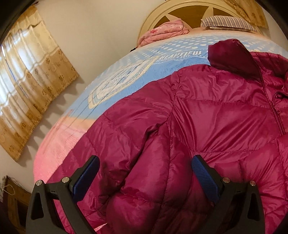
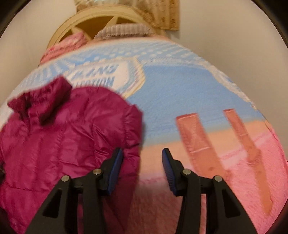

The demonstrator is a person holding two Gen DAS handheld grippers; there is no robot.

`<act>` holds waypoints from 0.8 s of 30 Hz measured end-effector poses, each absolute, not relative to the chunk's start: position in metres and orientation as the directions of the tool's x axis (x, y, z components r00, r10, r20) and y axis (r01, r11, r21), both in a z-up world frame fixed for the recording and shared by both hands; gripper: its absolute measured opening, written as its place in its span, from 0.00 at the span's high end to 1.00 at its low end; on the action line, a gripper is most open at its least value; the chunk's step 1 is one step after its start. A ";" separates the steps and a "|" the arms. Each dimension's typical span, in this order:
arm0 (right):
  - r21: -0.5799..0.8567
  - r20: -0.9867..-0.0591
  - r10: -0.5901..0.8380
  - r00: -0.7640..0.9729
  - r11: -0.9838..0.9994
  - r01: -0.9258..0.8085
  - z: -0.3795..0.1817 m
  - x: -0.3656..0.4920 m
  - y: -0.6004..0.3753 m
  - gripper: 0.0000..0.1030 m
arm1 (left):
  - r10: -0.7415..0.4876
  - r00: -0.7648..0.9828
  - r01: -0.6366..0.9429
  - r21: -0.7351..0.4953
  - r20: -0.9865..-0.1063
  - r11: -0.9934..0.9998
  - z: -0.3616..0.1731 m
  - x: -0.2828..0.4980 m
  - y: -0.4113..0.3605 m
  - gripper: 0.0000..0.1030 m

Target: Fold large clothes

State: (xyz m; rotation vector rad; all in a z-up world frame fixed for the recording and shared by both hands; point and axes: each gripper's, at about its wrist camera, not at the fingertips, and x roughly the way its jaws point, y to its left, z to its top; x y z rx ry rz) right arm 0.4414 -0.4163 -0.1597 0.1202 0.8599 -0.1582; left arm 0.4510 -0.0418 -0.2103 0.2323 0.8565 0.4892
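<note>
A magenta quilted puffer jacket (image 1: 207,111) lies spread on the bed, front up, its zipper at the right and its hood (image 1: 232,54) toward the headboard. My left gripper (image 1: 145,165) is open, with a puffy sleeve bulging between its fingers; contact cannot be told. In the right wrist view the jacket (image 2: 63,126) lies at the left, hood (image 2: 45,91) up. My right gripper (image 2: 142,158) is open and empty, its left fingertip (image 2: 117,158) over the jacket's right edge, the rest over bare bedspread.
The bedspread (image 2: 180,90) is blue and pink with printed lettering and two orange bars (image 2: 207,144). A folded pink blanket (image 1: 162,32) and a striped pillow (image 1: 226,22) lie by the round headboard (image 1: 189,9). A curtain (image 1: 27,72) hangs at the left.
</note>
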 end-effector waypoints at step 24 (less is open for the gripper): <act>-0.025 -0.772 -0.032 0.634 1.000 0.019 -0.187 0.424 -0.345 0.51 | 0.493 0.567 -0.326 0.370 -0.660 0.870 -0.217 0.447 -0.047 0.01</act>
